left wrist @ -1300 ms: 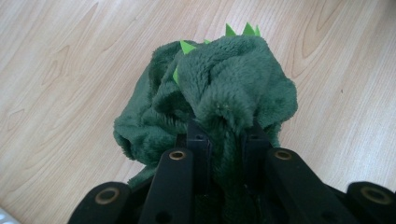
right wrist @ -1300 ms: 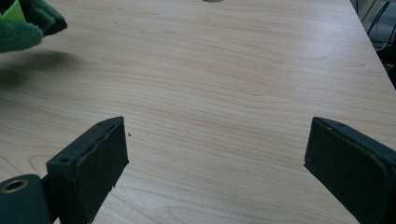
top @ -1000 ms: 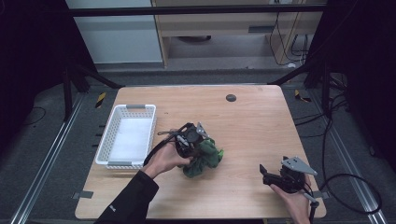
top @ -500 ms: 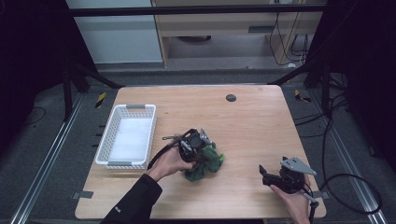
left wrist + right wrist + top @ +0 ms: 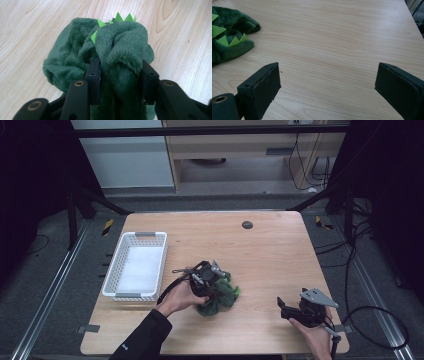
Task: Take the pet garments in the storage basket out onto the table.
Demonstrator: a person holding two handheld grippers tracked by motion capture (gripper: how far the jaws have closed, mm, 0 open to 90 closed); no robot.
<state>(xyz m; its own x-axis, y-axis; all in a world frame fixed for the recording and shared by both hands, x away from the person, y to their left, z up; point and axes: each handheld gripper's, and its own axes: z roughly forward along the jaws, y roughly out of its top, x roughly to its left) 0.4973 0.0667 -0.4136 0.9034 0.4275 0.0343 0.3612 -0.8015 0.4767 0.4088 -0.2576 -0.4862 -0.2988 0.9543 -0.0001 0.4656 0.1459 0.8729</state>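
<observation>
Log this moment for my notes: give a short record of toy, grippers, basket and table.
toy: green plush with light green spikes, crumpled on the table
left gripper: jaws just opening, a plush fold between them, pads touching it
right gripper: open, nothing between the jaws, low over bare wood right of the toy
basket: white, left of the toy, apart from it

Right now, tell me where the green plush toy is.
In the high view the green plush toy lies on the table's near middle, right of the white basket, between the left gripper's jaws.

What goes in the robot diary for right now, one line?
left gripper: jaws just opening, green plush toy fold between | right gripper: open, empty | white basket: empty
</observation>
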